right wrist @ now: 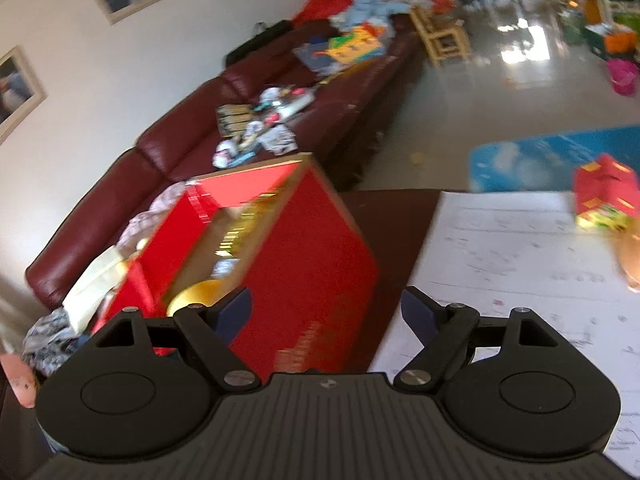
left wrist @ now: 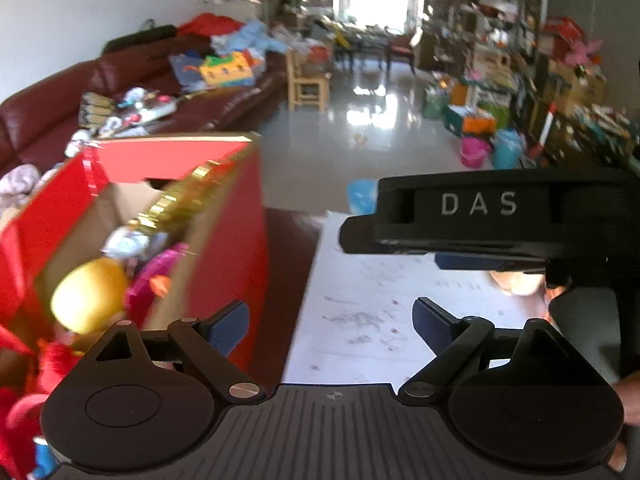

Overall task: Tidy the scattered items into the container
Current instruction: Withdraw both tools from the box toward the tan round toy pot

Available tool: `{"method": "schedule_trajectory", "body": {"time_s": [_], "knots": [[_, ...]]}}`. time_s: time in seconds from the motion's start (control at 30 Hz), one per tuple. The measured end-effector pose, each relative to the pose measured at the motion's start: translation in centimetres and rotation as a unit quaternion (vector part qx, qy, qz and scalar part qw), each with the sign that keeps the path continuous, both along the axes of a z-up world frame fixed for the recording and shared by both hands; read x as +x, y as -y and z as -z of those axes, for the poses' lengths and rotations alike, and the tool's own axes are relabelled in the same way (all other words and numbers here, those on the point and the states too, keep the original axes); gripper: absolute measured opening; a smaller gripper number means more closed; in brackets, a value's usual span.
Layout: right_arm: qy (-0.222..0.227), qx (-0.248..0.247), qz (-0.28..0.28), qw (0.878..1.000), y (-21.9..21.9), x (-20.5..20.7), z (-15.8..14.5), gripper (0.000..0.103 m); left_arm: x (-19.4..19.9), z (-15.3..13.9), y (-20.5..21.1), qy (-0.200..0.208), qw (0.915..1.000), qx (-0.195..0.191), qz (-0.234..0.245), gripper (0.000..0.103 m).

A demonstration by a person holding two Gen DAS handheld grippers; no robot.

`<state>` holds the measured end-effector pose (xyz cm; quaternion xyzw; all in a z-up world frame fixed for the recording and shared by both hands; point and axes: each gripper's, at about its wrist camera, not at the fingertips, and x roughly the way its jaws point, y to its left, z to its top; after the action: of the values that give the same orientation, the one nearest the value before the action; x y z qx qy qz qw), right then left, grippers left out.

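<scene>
A red cardboard box point(left wrist: 224, 248) stands open on the dark table to the left. Inside lie a yellow ball point(left wrist: 88, 296), a pink toy point(left wrist: 160, 276) and gold tinsel point(left wrist: 180, 200). My left gripper point(left wrist: 330, 324) hovers open beside the box's right wall, with nothing between its blue pads. My right gripper point(right wrist: 326, 312) is open and empty too, in front of the same red box point(right wrist: 304, 256). Its black housing point(left wrist: 480, 216) crosses the left wrist view on the right. A small red and yellow packet point(right wrist: 604, 196) and a blurred tan object point(right wrist: 632, 256) lie on the white sheet point(right wrist: 520, 260).
A maroon sofa point(right wrist: 192, 136) strewn with toys and clothes runs behind the box. A blue mat point(right wrist: 540, 160) lies on the shiny floor beyond the table. Wooden chairs point(left wrist: 306, 76) and cluttered shelves fill the far room. A hand shows at the right edge point(left wrist: 628, 396).
</scene>
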<state>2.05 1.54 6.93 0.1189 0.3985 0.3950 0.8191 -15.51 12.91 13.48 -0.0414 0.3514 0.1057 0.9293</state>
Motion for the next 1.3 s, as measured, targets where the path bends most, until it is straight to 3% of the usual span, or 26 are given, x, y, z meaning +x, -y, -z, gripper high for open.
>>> {"method": "schedule_trajectory", "body": {"time_s": [0.23, 0.43, 0.73, 0.93, 1.1, 1.3], "knots": [[-0.034, -0.042, 0.060, 0.997, 5.0, 3.6, 4.8, 0.086, 4.0, 4.3, 3.3, -0.040, 0.9981, -0.008, 0.046, 0.095], [-0.062, -0.081, 0.137, 0.985, 10.2, 7.9, 9.0, 0.086, 8.1, 8.7, 5.5, -0.071, 0.9940, -0.015, 0.081, 0.095], [-0.010, -0.113, 0.232, 0.966, 15.5, 15.3, 11.3, 0.085, 13.0, 13.4, 8.3, -0.093, 0.9884, -0.010, 0.120, 0.095], [0.032, -0.156, 0.240, 0.958, 16.1, 18.8, 13.5, 0.086, 14.9, 14.8, 8.8, -0.104, 0.9862, -0.012, 0.128, 0.095], [0.029, -0.178, 0.230, 0.956, 16.3, 20.8, 15.8, 0.086, 15.8, 15.7, 9.2, -0.109, 0.9853, -0.015, 0.131, 0.095], [0.021, -0.123, 0.228, 0.966, 17.0, 21.9, 17.4, 0.086, 16.4, 16.7, 9.3, -0.114, 0.9851, -0.012, 0.128, 0.095]]}}
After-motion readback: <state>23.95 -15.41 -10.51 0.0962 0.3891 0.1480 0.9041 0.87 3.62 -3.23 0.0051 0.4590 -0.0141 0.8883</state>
